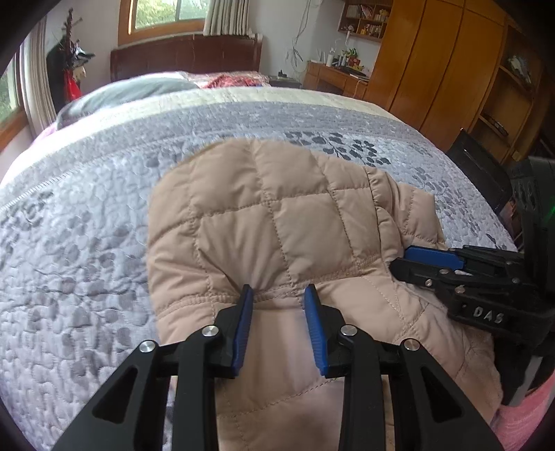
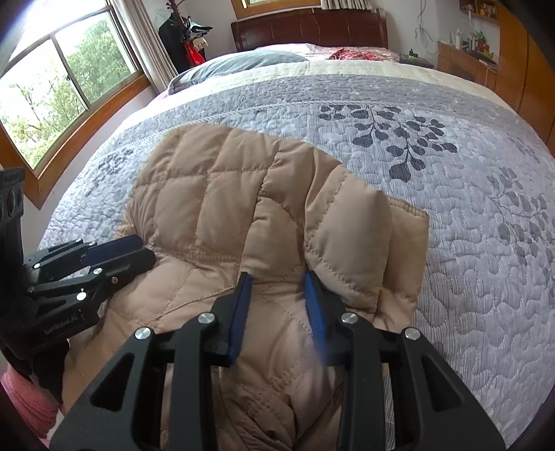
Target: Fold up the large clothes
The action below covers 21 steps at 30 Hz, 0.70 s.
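Observation:
A beige quilted puffer jacket (image 1: pixel 277 215) lies folded on the grey patterned bedspread (image 1: pixel 86 225); it also shows in the right wrist view (image 2: pixel 222 194). My left gripper (image 1: pixel 279 291) is open, its blue pads (image 1: pixel 244 322) astride the jacket's folded edge with fabric between them. My right gripper (image 2: pixel 277 277) is open in the same way over the jacket's right part, beside a puffy fold (image 2: pixel 350 239). Each gripper shows in the other's view: the right one (image 1: pixel 416 258) at the jacket's right edge, the left one (image 2: pixel 128 249) at its left edge.
The bed runs back to grey (image 2: pixel 242 62) and red (image 2: pixel 350 53) pillows and a dark wooden headboard (image 2: pixel 308 29). A window (image 2: pixel 59 86) is on the left, a wooden wardrobe (image 1: pixel 433 62) and desk (image 1: pixel 333 78) on the right. A pink cloth (image 2: pixel 27 402) lies at the near edge.

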Tool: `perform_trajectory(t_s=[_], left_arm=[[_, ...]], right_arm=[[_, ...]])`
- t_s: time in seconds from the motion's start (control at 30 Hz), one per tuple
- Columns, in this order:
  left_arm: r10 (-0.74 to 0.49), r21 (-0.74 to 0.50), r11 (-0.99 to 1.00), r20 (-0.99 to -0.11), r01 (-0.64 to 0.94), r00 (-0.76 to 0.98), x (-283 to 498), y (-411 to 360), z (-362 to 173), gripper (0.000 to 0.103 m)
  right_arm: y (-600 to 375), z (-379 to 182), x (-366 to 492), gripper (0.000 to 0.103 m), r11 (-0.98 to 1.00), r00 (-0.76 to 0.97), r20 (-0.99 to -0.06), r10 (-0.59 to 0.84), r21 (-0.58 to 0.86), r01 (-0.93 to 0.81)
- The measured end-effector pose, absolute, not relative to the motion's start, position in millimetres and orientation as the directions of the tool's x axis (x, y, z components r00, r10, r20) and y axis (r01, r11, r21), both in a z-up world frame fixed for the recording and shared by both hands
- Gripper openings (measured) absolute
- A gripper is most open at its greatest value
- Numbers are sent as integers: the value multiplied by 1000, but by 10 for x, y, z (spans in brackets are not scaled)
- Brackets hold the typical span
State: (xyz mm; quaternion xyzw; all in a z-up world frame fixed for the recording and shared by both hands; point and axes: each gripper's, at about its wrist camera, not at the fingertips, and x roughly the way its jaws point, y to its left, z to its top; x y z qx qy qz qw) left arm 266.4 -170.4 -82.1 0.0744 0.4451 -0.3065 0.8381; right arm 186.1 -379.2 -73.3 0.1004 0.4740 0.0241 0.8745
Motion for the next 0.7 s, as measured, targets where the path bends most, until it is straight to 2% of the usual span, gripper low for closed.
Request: perform_trajectory(t_s=[0.07,0.1,0.2,0.37,0.4,0.5,0.57,0.7], left_arm=[[-436,-128,808,-787,576,437,2590,-1669,-736,32],[-436,-129,810,-784,572,441,2560,-1640,-690,35],[-442,-139,815,-775,562,451,2490,-1510,-561,44],[-436,-133,830,-759,541,483,2381,-1271,-426,54],[-436,-133,832,-756,539,487,2358,-1221,-406,56],[-435,-136,836,-754,532,491,2316,-1092,-379,66],[-439,-144,838,-751,527,493,2286,-1008,-366,68],[-448,-152,836,-745,528,494,2223,-876,-344,77]], right_arm=[[-3784,-626,1783,40,977,567,-810,148,210,45],[-3781,-581,1750,47,975,574,-804,156,217,39],[-3768,-429,1634,51,977,601,-785,151,211,30],[-3774,-225,1443,61,979,631,-761,151,205,14],[-3782,-205,1410,67,978,634,-758,152,208,14],[-3802,-138,1296,77,976,644,-748,160,219,12],[-3831,-121,1234,81,972,644,-745,173,233,9],[-3909,-138,1126,87,959,636,-742,212,283,10]])
